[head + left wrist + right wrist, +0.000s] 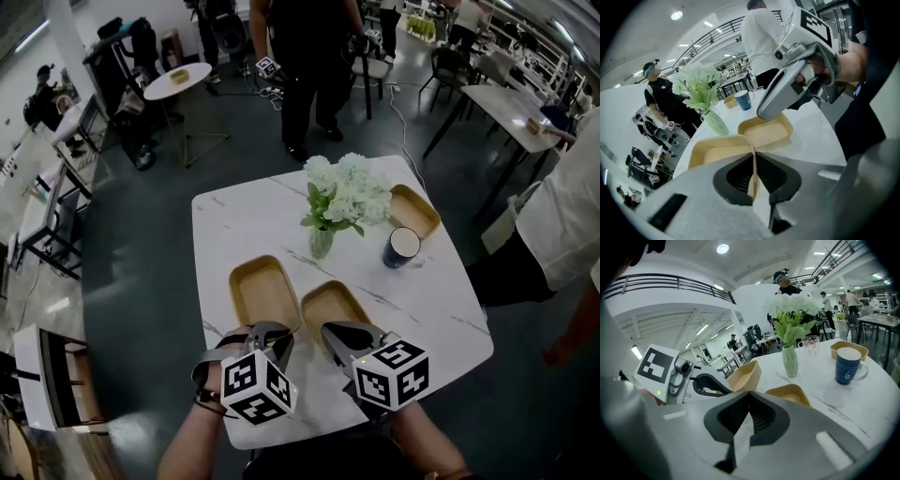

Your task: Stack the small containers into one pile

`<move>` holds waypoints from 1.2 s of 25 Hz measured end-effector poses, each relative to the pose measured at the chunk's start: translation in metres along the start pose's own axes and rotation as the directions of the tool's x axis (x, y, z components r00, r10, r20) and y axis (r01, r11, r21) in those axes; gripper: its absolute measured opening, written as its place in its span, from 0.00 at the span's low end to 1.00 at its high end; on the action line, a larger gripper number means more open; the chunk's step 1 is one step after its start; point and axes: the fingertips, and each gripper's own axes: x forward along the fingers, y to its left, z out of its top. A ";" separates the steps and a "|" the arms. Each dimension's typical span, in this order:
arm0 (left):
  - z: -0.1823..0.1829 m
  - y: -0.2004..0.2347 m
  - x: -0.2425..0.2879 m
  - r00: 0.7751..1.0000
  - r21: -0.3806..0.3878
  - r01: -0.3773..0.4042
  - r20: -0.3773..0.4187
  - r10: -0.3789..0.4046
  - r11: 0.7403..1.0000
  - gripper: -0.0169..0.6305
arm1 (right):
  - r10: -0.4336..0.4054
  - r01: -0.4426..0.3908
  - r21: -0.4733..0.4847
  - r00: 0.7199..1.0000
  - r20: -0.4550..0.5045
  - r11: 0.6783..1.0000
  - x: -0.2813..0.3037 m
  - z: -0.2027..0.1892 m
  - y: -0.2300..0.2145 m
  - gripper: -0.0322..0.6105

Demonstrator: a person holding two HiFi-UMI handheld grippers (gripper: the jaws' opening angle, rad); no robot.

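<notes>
Three tan containers lie on the white marble table [441, 309]. My left gripper [272, 331] [753, 157] is shut on the near rim of the left container [265, 292] [715, 151], its thin wall pinched between the pads. In the right gripper view this container [743, 375] looks tipped up. The middle container [335, 306] [767, 131] [790, 393] sits right beside it. My right gripper [330, 330] [749, 398] is shut with nothing between its jaws, at that container's near left corner. The third container [414, 209] [848, 348] lies at the far right edge.
A glass vase of white flowers [337, 202] [790, 360] and a blue mug [403, 247] [849, 365] stand behind the containers. A person in black [305, 66] stands beyond the table, and another in white [562, 216] at its right. Other tables and chairs surround it.
</notes>
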 end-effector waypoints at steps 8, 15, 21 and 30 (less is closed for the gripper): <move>0.059 -0.040 0.016 1.000 -0.038 -0.004 0.003 0.004 0.999 0.06 | -0.037 0.037 0.001 0.999 0.008 0.999 -0.049 -0.002 -0.046 0.05; 0.097 -0.064 0.037 1.000 -0.070 -0.016 -0.018 0.015 0.997 0.06 | -0.045 0.045 0.005 0.999 0.014 0.999 -0.083 -0.001 -0.083 0.05; 0.111 -0.078 0.050 0.997 -0.062 -0.058 -0.055 0.054 0.996 0.06 | -0.024 0.024 -0.002 1.000 0.003 1.000 -0.095 -0.004 -0.098 0.05; 0.113 -0.087 0.067 0.989 -0.047 -0.102 -0.111 0.096 0.994 0.06 | 0.027 -0.027 -0.021 0.999 -0.033 0.999 -0.100 -0.011 -0.108 0.05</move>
